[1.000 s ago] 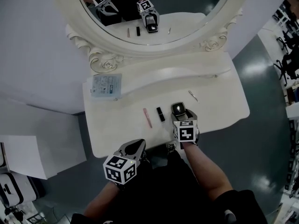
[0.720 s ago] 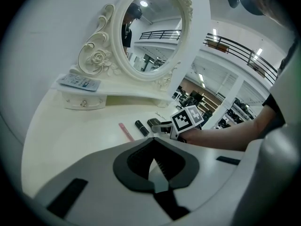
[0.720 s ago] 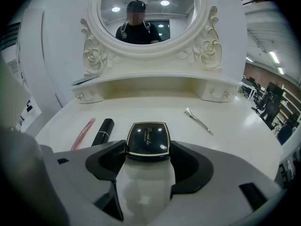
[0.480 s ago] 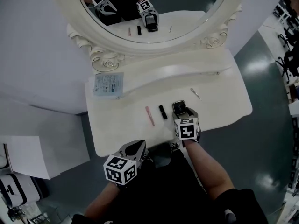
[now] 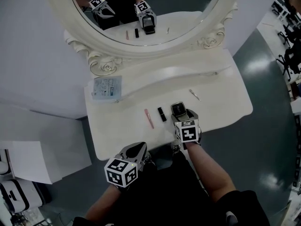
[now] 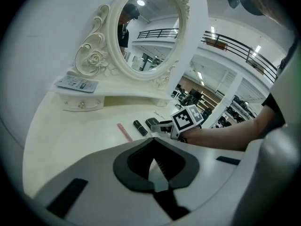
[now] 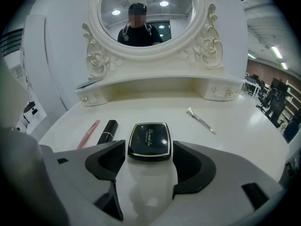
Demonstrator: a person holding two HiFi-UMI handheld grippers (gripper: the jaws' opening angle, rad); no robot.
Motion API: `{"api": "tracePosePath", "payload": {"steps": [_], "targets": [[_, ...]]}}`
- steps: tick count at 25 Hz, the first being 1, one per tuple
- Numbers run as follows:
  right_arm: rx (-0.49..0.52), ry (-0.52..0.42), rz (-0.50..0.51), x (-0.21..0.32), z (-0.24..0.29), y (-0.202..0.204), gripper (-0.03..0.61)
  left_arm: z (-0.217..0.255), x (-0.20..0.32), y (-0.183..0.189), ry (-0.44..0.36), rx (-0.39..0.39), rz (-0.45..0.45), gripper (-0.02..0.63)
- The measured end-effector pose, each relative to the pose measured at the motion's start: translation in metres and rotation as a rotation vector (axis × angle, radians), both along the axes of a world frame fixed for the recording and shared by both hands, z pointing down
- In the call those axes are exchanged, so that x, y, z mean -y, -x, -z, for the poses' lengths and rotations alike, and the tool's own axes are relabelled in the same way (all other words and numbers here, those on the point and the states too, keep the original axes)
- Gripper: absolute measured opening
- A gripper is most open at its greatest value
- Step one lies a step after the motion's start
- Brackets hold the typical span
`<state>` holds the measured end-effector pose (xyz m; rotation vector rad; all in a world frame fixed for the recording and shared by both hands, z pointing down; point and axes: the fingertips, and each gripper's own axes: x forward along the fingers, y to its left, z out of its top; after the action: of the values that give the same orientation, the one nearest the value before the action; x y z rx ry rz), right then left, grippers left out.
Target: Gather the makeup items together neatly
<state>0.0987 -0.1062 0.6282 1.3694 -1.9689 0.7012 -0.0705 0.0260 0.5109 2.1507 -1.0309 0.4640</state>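
Observation:
On the white vanity table (image 5: 221,102) lie a pink pencil (image 5: 148,118), a black lipstick (image 5: 162,114) and a black square compact (image 5: 178,109) in a close row. A silver hair clip (image 5: 194,94) lies apart to their right. My right gripper (image 5: 181,117) is open just behind the compact (image 7: 149,140), whose near edge sits between the fingertips with a gap on each side. The lipstick (image 7: 108,131) and pencil (image 7: 88,133) lie left of it, the clip (image 7: 201,120) to the right. My left gripper (image 5: 140,145) is shut and empty at the table's front edge.
A pale blue sachet (image 5: 107,87) rests on the raised shelf at the back left. The oval mirror (image 5: 146,13) in its carved frame stands behind. The table's front edge runs close under both grippers. Grey floor surrounds the table.
The head view has shifted slightly. Both grippers and all the items keep their places on the table.

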Motion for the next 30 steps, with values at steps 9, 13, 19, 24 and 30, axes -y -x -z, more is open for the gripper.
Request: {"api": "tracePosePath", "payload": {"steps": [9, 13, 19, 24, 30], "targets": [[0.007, -0.077, -0.067, 0.011, 0.034, -0.059, 0.318, 0.003, 0.01, -0.028, -0.014, -0.027, -0.034, 0.008], [-0.027, -0.058, -0.064, 0.025, 0.027, -0.095, 0.318, 0.002, 0.015, -0.042, -0.013, -0.037, -0.032, 0.008], [-0.022, 0.005, 0.014, 0.047, 0.008, -0.115, 0.277, -0.003, 0.023, -0.06, -0.003, -0.038, -0.002, 0.008], [-0.034, 0.017, 0.095, 0.071, 0.002, -0.116, 0.222, -0.01, 0.029, -0.069, 0.015, -0.032, 0.045, 0.008], [-0.084, 0.055, 0.187, 0.078, -0.007, -0.107, 0.124, -0.014, 0.036, -0.075, 0.028, -0.022, 0.093, 0.008]]}}
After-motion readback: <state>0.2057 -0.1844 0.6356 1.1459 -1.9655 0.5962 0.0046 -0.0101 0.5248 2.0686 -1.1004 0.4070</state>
